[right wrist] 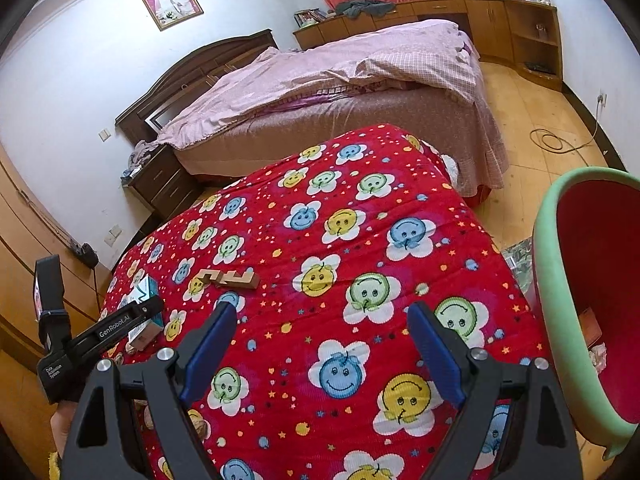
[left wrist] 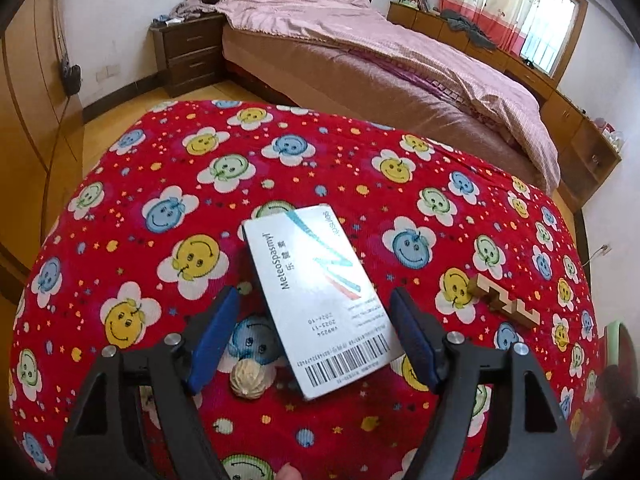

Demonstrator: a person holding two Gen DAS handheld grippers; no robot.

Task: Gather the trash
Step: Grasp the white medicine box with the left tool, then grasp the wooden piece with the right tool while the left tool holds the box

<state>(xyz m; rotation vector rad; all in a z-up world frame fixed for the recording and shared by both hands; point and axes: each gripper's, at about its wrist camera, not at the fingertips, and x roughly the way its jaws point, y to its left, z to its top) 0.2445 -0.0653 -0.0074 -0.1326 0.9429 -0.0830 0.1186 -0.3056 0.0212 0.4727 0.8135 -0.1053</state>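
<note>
A white medicine box [left wrist: 316, 300] lies on the red smiley-flower cloth [left wrist: 140, 184]. My left gripper [left wrist: 316, 312] is open, its blue pads either side of the box's near half, not touching it. A walnut [left wrist: 248, 378] lies just left of the box's near corner. A wooden puzzle piece [left wrist: 506, 300] lies to the right. In the right wrist view my right gripper [right wrist: 320, 320] is open and empty above the cloth [right wrist: 360, 220]. The box [right wrist: 146, 320] shows partly behind the left gripper body [right wrist: 96, 336]. The puzzle piece [right wrist: 228, 276] lies ahead. A green bin with red inside [right wrist: 592, 280] stands at the right.
A bed with a pink quilt [left wrist: 380, 48] stands beyond the cloth-covered surface. A dark nightstand [left wrist: 192, 52] is by the wall. Wooden cabinets [right wrist: 500, 24] line the far wall. A cable [right wrist: 560, 140] lies on the wooden floor. Some scraps lie in the bin's bottom [right wrist: 596, 344].
</note>
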